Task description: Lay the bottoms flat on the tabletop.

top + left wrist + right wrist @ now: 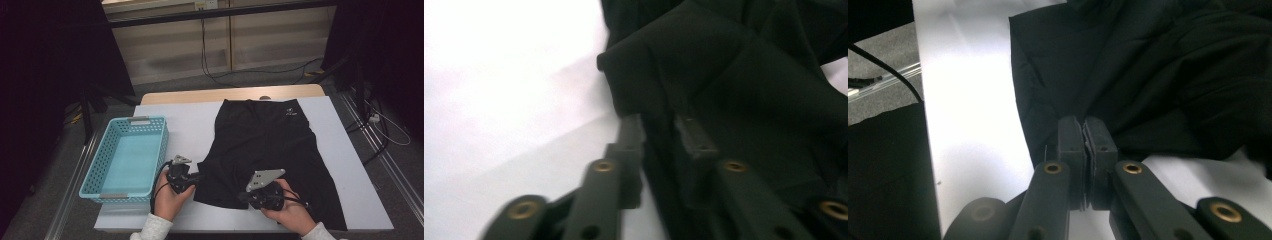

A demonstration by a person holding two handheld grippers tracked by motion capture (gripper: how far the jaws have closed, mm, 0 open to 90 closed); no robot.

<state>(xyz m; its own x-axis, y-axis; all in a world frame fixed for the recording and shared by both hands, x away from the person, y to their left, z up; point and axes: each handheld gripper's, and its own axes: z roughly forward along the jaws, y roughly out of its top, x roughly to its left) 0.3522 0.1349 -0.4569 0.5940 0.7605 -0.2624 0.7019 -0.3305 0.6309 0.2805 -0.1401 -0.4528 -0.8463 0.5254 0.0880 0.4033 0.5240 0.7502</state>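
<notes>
Centrally, black shorts (270,150) lie on a white table (195,125), grey floor (210,80) behind.
Left gripper (192,178) and right gripper (248,196) clench the hem; a blue basket (100,165) sits at left.

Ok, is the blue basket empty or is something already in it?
Empty. The high view shows the blue basket with a bare floor inside; the black garment lies spread on the table beside it.

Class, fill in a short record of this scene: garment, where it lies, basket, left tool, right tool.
garment: black shorts, spread flat
where it lies: white table, right of the basket
basket: turquoise basket, nothing in it
left tool: jaws around the near left hem, fabric between them
right tool: shut on the near hem
</notes>
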